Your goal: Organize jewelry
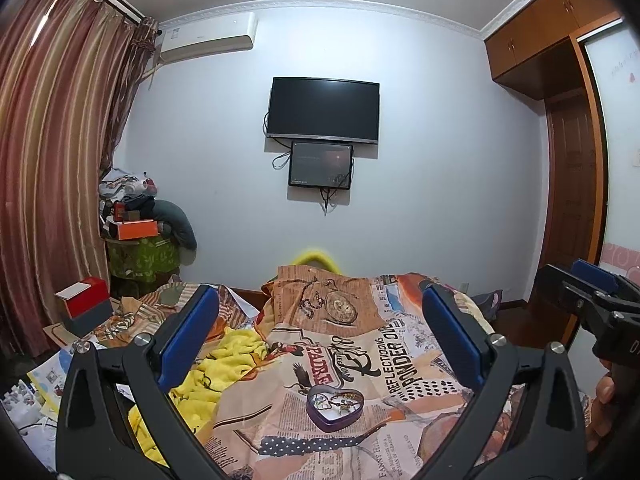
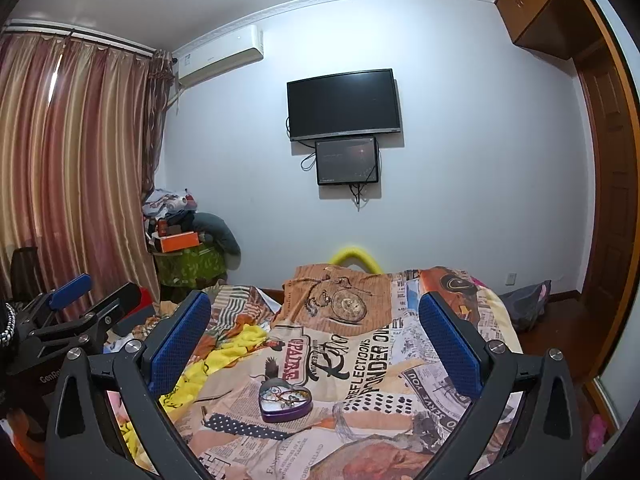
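Ahead, a pale wall fills most of both views, with striped curtains down its left side and a brown wardrobe at the right. A black television hangs on that wall, a smaller screen just under it, and an air conditioner sits high near the curtains. Below lies a bed under a printed bedspread covered in newspaper and pocket-watch motifs, with a yellow cloth bunched on its left part. In the corner stands a pile of boxes and clothes, and a red and grey box rests at the bed's left edge.

Both tools hover above the bedspread. The left gripper has its blue-padded fingers spread wide with nothing between them, and the right gripper stands equally wide and empty. A heart-shaped purple tin, its lid off, lies on the bedspread near the front, below and between each gripper's fingers, touched by neither. Inside it a small tangle of jewelry shows, too small to tell piece from piece.
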Motion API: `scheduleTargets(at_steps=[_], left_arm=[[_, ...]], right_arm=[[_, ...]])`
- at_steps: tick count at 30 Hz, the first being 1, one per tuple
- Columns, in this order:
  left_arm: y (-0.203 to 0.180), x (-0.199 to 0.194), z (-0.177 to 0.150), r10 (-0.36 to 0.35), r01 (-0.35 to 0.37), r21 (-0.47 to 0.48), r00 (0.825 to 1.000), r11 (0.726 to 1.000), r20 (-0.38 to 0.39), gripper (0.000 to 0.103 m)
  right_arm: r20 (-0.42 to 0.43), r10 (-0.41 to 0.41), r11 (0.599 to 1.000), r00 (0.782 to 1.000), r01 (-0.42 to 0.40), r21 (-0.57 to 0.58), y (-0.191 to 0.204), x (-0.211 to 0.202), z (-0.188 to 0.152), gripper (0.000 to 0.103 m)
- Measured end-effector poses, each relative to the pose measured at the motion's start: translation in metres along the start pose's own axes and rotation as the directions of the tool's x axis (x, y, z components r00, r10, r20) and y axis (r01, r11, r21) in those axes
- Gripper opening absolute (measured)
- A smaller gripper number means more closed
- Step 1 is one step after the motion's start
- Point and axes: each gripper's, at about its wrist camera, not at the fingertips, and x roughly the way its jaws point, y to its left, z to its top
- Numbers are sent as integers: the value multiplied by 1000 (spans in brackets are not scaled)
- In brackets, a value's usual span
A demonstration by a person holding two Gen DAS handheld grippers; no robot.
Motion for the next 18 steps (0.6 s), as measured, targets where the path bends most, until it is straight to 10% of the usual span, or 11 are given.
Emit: scheduleTargets(at_steps=[18], left_arm=[[-8, 9, -7, -3, 4, 22, 1000, 1000, -15, 102]], right_arm=[[-30, 8, 1000, 1000, -8, 13, -3, -3, -8, 103]])
